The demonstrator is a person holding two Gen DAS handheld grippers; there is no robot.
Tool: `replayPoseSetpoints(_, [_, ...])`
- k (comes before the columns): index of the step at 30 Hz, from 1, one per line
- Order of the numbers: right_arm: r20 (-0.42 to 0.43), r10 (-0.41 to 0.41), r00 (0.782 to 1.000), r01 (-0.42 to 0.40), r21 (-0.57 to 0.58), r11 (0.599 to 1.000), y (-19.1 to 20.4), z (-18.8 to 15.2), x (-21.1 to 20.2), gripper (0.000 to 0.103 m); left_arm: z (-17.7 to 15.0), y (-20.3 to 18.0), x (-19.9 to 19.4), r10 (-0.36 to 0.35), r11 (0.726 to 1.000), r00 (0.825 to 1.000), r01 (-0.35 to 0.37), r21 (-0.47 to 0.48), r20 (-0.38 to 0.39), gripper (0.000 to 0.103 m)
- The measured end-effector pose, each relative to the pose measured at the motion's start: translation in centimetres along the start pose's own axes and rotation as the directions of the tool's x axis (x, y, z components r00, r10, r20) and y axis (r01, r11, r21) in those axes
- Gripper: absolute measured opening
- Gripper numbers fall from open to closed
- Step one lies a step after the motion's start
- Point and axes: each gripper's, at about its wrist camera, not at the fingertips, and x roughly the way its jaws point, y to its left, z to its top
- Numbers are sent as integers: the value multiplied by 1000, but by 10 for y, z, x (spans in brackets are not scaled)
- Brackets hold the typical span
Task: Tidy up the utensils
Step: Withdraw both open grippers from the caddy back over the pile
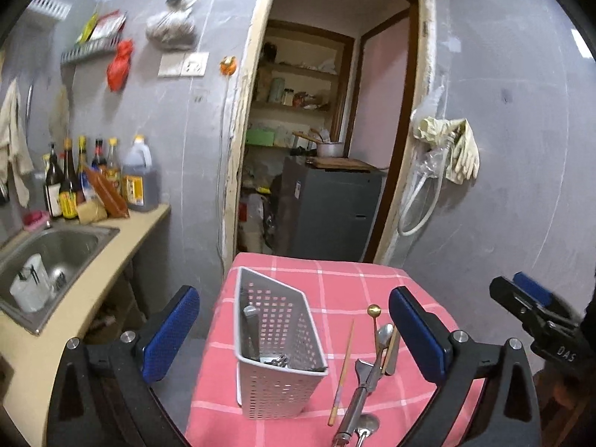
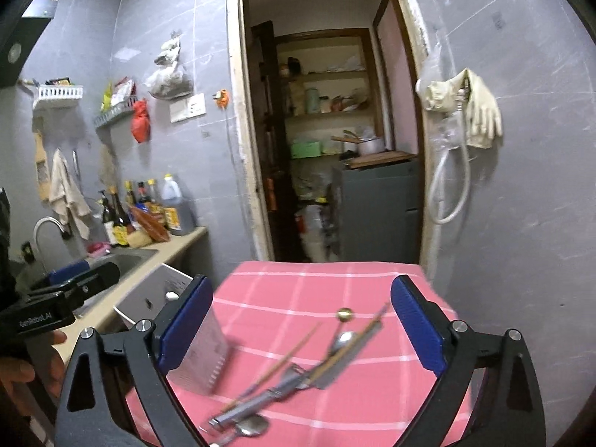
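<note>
Both grippers, left and right, had fingers spread wide, gripping nothing; white perforated plastic caddy stood beside loose metal utensils on pink-checked bench.

A stainless steel sink is set into the beige desk, with dark sauce bottles behind it. Pale rubber gloves hang beside the open doorway; beyond stands what looks like a grey fridge.
</note>
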Motion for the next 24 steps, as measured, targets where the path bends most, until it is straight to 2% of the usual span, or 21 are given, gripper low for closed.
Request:
replayPoseSetpoints(7, [-15,-55,998,55,7,998,-34,-5,-13,99,-8,-39,3,-39,998,999,38,59,9,102])
replayPoseSetpoints(13, [-42,-95,995,95,20,995,-68,-8,-8,99,-12,-70,18,-90,990,996,90,105,-8,102])
replayPoseSetpoints(19, [-89,-102,991,106,42,993,-103,-16,13,99,-15,-99,45,-132,984,990,136,114,-45,102])
replayPoseSetpoints(24, [-141,-76,987,85,59,995,-131,-30,44,99,-20,-118,76,-145,982,985,155,107,-92,102])
